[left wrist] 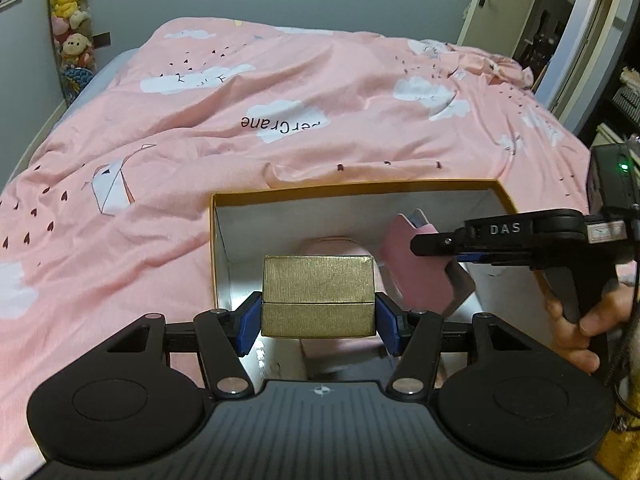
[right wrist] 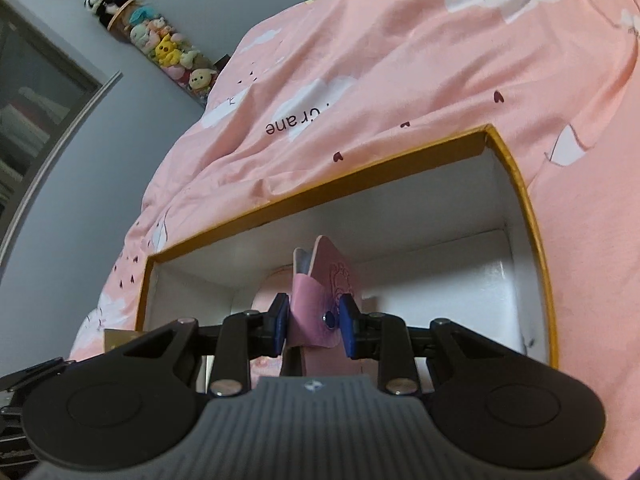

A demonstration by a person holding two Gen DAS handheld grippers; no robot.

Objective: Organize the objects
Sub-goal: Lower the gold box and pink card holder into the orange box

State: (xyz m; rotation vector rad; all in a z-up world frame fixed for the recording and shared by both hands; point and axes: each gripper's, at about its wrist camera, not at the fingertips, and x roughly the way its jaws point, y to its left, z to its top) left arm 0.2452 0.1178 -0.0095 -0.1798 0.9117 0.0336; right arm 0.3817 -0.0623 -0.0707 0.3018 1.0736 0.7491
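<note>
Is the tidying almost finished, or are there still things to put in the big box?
Partly done: one pink thing already lies inside the big box. In hand: the left gripper holds a gold box and the right gripper holds a pink pouch, both over the opening. Left to do: set both down inside. Nothing else loose shows on the pink quilt.

A small gold box (left wrist: pixel 318 296), ribbed in texture with a seam line around its middle, is sitting level between the blue pads of the left claw (left wrist: pixel 318 322), above the near edge of a large open box (left wrist: pixel 352 187). That large box, gold-rimmed with white inner walls, is lying on the pink bed cover. A pink wallet (right wrist: pixel 320 300) with a dark snap button is standing upright, pinched in the right claw (right wrist: pixel 316 326) over the box's interior.
</note>
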